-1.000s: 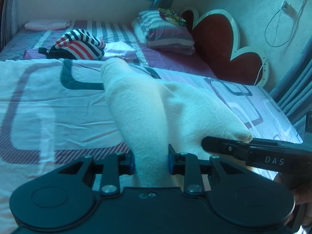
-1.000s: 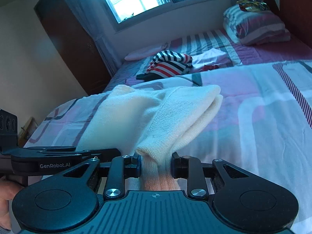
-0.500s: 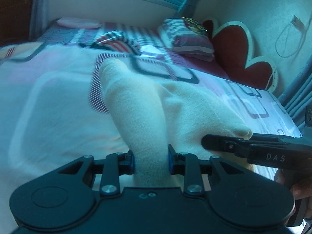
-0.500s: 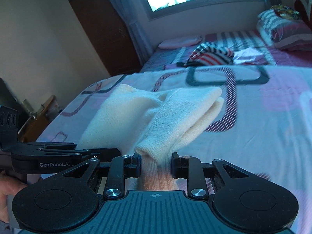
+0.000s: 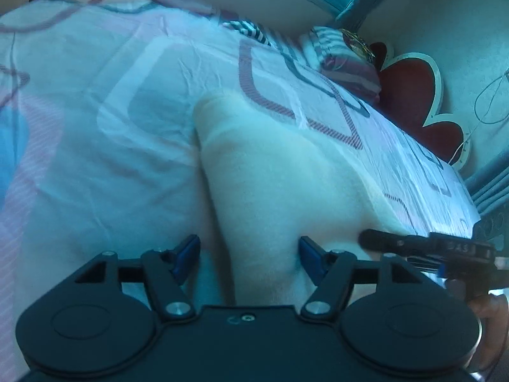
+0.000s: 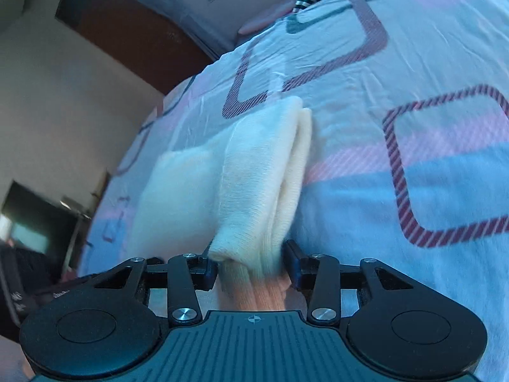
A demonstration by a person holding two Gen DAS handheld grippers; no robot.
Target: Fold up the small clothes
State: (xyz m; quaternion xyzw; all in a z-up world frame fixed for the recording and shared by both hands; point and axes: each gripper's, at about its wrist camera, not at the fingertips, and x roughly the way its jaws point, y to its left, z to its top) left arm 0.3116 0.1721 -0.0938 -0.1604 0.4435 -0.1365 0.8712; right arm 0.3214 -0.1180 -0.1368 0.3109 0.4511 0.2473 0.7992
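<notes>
When reading the left wrist view, find the cream garment (image 5: 280, 172) lying folded on the patterned bedspread (image 5: 95, 159), running from the 6 o'clock edge up toward 12 o'clock. Note the left gripper (image 5: 250, 258) at 6 o'clock with jaws spread wide. See the 3 o'clock pad (image 5: 313, 261) touching the garment's near end and the 9 o'clock pad (image 5: 187, 254) standing apart from it, with bare bedspread in the gap. Toward 1 o'clock, pick out striped clothing (image 5: 251, 30), a striped pillow (image 5: 343, 63) and a heart-shaped headboard (image 5: 413, 95).

When reading the right wrist view, find the same garment (image 6: 254, 172) flat on the bedspread, layered edges showing at 1 o'clock. Note the right gripper (image 6: 251, 267) at 6 o'clock with jaws partly spread and the bunched near end of the garment filling the gap, touching both pads. Cannot tell whether any squeeze remains there.

Back in the left wrist view, locate the right gripper's black fingers at 4 o'clock, beside the garment's corner, and the holding hand (image 5: 490, 318) below them at 4 o'clock.
</notes>
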